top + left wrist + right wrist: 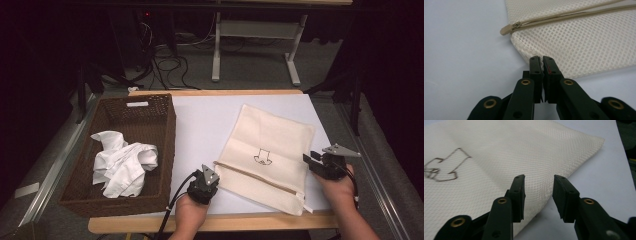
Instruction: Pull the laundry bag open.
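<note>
From the high view, a flat cream mesh laundry bag with a zip along its near side (267, 152) is seen lying on the white counter (205, 125), to the right of a brown woven basket (165, 145) that holds crumpled white cloth (122, 162). The left claw (209, 181) is set at the bag's near-left corner, and the right claw (311, 161) is held at its right edge.

In the left gripper view, the left claw (541, 61) is closed down to a sliver, and a thin fold of the mesh corner (574, 45) is pinched between the jaws, just below the beige zip pull (507, 28).

In the right gripper view, the right claw (539, 187) is held wide apart over the bag's edge (529, 157), and nothing is gripped.

The bag is judged light, limp and soft, likely to sag and fold when lifted. It is best taken by corners or by the stiffer zip seam, with a firm pinch, since thin mesh may slip.
</note>
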{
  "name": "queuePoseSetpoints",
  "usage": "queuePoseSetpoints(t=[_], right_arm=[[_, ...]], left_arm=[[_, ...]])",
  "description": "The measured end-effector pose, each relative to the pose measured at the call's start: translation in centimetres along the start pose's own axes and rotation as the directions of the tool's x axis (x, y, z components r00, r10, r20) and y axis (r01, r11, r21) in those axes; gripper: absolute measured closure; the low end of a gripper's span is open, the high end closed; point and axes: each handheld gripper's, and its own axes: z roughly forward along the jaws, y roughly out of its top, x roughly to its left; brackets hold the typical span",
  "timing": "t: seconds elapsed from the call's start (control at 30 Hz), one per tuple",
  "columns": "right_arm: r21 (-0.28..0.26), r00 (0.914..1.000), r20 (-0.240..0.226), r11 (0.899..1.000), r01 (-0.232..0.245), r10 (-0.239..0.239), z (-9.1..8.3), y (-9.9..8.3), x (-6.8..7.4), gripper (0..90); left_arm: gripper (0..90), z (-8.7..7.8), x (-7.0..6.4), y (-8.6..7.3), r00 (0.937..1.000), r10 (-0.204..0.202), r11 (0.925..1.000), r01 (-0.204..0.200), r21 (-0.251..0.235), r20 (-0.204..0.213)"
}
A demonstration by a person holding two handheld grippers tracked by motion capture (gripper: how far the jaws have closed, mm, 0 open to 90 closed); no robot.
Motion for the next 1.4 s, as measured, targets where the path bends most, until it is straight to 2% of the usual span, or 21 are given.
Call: queuePoseSetpoints(t=[0.07, 0.13, 0.2, 0.27, 0.33, 0.4, 0.53, 0.63, 0.73, 0.93, 1.03, 1.2, 1.4], right_arm=[[-0.033, 0.9999, -0.015, 0.999, 0.006, -0.007, -1.2, -0.3, 0.4, 58.4], [-0.056, 0.9995, -0.033, 0.998, 0.003, -0.004, -2.4, -0.8, 0.7, 54.5], [-0.065, 0.9988, -0.048, 0.998, -0.002, -0.001, -3.4, -1.3, 1.1, 50.1], [-0.078, 0.9983, -0.058, 0.997, -0.003, -0.002, -4.2, -1.7, 1.5, 45.2], [-0.097, 0.9982, -0.058, 0.995, 0.01, -0.016, -5.0, -1.9, 2.0, 38.8], [-0.11, 0.9974, -0.073, 0.994, -0.005, -0.003, -5.7, -2.1, 2.4, 32.6], [-0.132, 0.9961, -0.082, 0.991, 0.021, -0.032, -6.6, -2.4, 3.5, 17.2], [-0.153, 0.9928, -0.109, 0.988, 0.034, -0.051, -7.0, -2.6, 4.1, 11.0], [-0.144, 0.9907, -0.127, 0.989, 0.032, -0.05, -6.9, -2.5, 4.4, 5.6], [-0.144, 0.9883, -0.138, 0.989, 0.046, -0.066, -6.8, -2.5, 4.8, 2.8], [-0.156, 0.9819, -0.168, 0.986, 0.061, -0.088, -6.9, -2.3, 4.9, 10.1], [-0.172, 0.9817, -0.147, 0.98, 0.095, -0.121, -7.1, -2.1, 5.4, 7.2], [-0.171, 0.9826, -0.143, 0.981, 0.093, -0.118, -6.8, -2.1, 5.5, 1.2]], left_arm=[[86.3, 0.3, 0.3, 0.0, 1.0, -0.008, 1.0, 0.008, -0.005, -0.003], [82.6, 0.1, 0.2, -0.1, 0.9999, 0.01, 0.9999, -0.01, -0.013, -0.012], [70.9, -0.2, 0.2, -0.1, 0.9999, 0.009, 0.9995, -0.009, -0.03, -0.011], [61.5, -0.5, 0.2, -0.2, 0.9999, -0.009, 0.9986, 0.008, -0.052, -0.008], [54.4, -0.8, 0.0, -0.2, 1.0, -0.005, 0.9982, 0.005, -0.06, -0.004], [49.6, -1.2, -0.4, -0.1, 0.9999, 0.011, 0.9966, -0.012, -0.082, -0.004], [36.6, -2.1, -1.3, 0.3, 0.999, 0.042, 0.9907, -0.044, -0.128, -0.017], [28.3, -2.7, -1.5, 0.6, 0.9989, 0.046, 0.9855, -0.047, -0.163, -0.014], [16.4, -2.9, -1.5, 0.9, 0.9988, 0.042, 0.9847, -0.046, -0.168, -0.023], [5.0, -2.9, -1.2, 1.2, 0.9993, 0.038, 0.989, -0.037, -0.143, -0.001], [0.6, -3.0, -1.3, 1.4, 0.9992, 0.039, 0.9882, -0.038, -0.148, 0.005], [0.1, -3.6, -1.5, 1.9, 0.9988, 0.041, 0.9851, -0.037, -0.168, 0.026], [0.2, -4.8, -1.2, 2.7, 0.9994, 0.024, 0.9784, -0.019, -0.206, 0.023]])
